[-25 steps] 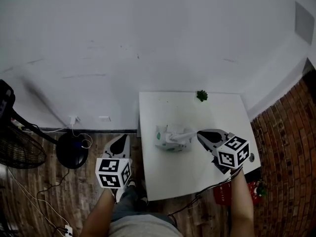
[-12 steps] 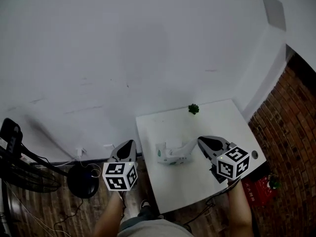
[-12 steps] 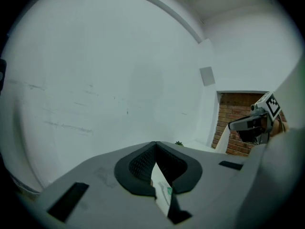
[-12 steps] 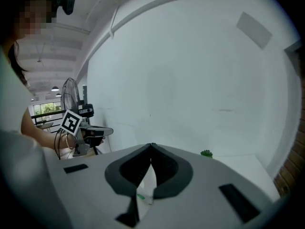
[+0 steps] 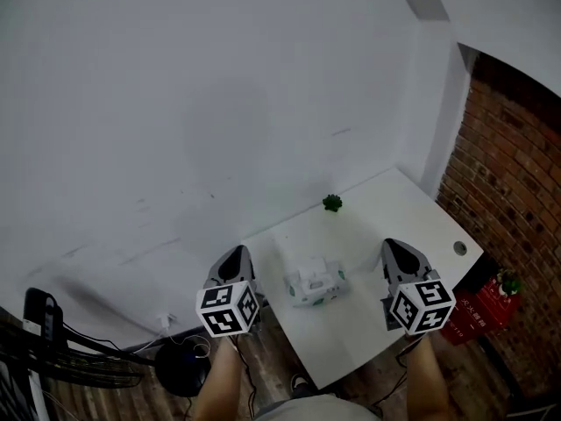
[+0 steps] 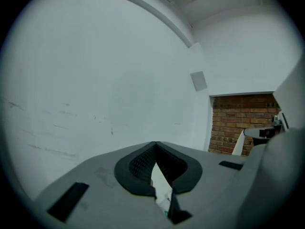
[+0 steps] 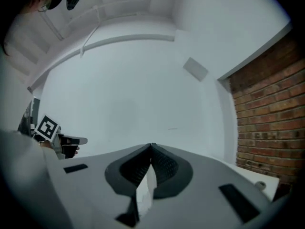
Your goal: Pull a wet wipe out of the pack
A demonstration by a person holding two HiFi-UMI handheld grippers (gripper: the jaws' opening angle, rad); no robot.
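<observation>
Just beside the table's (image 5: 351,340) left edge, the left gripper (image 5: 233,254) hangs over the floor with its jaws pressed together at the tips and nothing between them. Over the table's right side, the right gripper (image 5: 394,248) also has its jaws closed tip to tip. A white strip shows in the slit below the tips, but I cannot tell whether it is a wipe or the tabletop behind.

The pack (image 5: 316,284) lies in the middle of the table, between the two grippers and apart from both, with something white bunched on top of it. A small green plant (image 5: 332,203) sits at the table's far edge by the white wall. A brick wall (image 5: 517,174) rises to the table's right.
</observation>
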